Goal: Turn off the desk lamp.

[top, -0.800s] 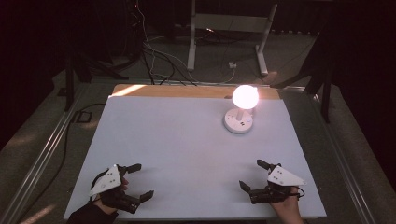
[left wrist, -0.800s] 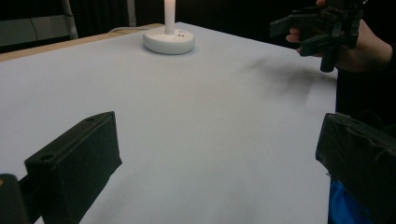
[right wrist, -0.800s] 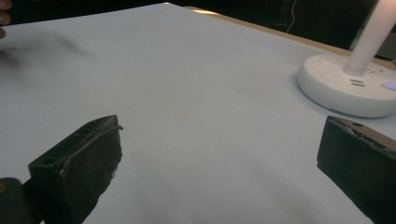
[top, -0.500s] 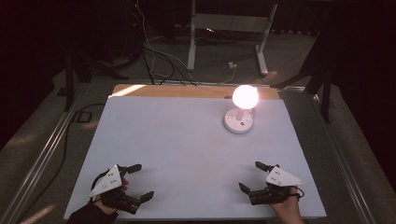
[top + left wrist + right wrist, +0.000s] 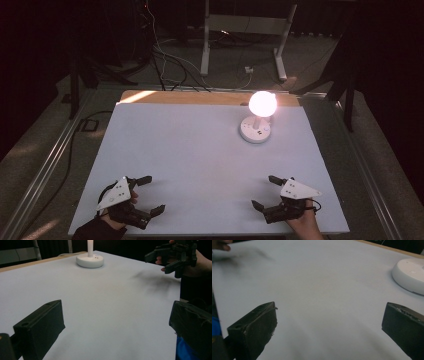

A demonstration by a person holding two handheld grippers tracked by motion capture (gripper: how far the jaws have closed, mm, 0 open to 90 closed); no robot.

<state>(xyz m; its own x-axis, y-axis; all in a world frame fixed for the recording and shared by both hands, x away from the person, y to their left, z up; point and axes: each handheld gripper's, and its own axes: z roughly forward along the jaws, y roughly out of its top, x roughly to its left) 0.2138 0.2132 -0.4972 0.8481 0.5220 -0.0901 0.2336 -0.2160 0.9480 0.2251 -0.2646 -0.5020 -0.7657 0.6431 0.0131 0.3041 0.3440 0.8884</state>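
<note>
Left gripper (image 5: 151, 195) and right gripper (image 5: 265, 192), jaws spread and empty, rest near the bench (image 5: 200, 160) front edge; lit lamp (image 5: 258, 119) stands well beyond.

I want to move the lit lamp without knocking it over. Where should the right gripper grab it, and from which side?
Probably the thin upright stem of the lamp, between the glowing bulb and the round white base. The base looks too flat and wide for the jaws. Bring the right gripper, now open, in level from the near side, where the table is bare.
</note>
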